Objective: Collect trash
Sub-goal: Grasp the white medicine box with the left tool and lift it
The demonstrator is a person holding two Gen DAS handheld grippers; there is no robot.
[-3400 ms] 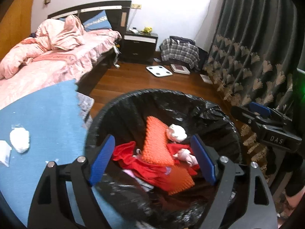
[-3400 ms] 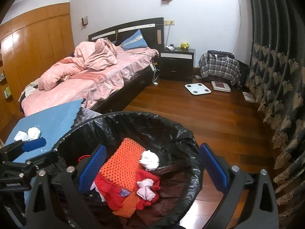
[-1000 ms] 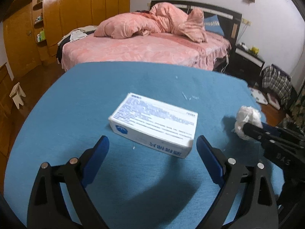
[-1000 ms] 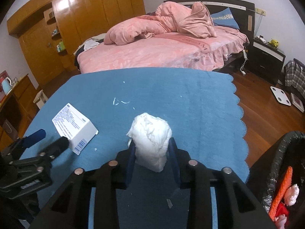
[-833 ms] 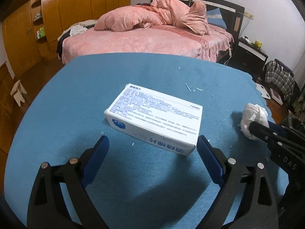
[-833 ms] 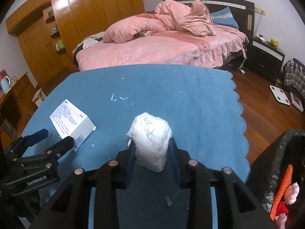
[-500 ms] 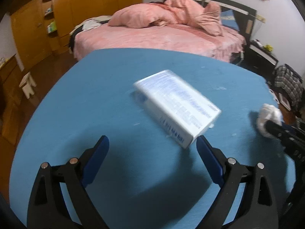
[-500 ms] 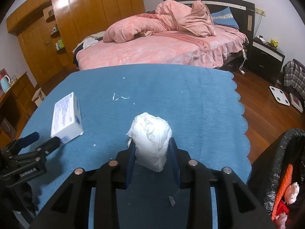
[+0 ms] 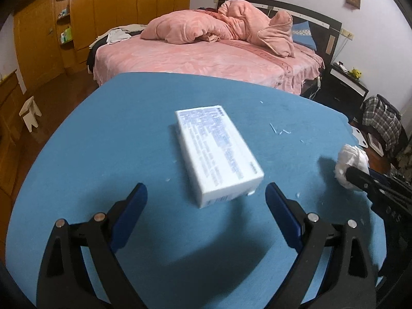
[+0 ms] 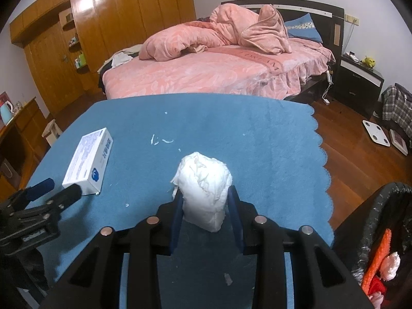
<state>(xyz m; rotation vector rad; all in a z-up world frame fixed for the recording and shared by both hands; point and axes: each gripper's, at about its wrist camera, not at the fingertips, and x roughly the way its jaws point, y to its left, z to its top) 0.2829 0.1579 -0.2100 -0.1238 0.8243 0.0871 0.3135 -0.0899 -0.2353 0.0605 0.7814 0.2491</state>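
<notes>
The right claw [image 10: 206, 213] is clenched on a crumpled white tissue wad [image 10: 203, 185], pinched low between the blue pads so that most of the wad stands up above them. The hold looks firm enough for carrying, and the wad seems to be lifted just off the blue surface [image 10: 257, 134], though the view along the fingers makes that hard to confirm. At the near right, below the surface's scalloped edge, is the black-lined trash bin [image 10: 381, 221], already holding orange and red scraps. It is near the claw, so the wad is probably meant to go there next.

The left claw [image 9: 206, 200] is released, its two blue pads spread wide with nothing between them. It points at a white printed box [image 9: 216, 152] that lies flat on the surface just beyond the fingertips, with its long axis running away from the claw. That alignment would put the narrow width across the opening, which suits a grip on the long sides. The box is slightly blurred, so its print cannot be read.

A few white paper flecks [image 10: 161, 140] lie on the surface farther out, well apart from both claws. Beyond the surface is a bed [image 9: 206, 51] with a pink duvet.
</notes>
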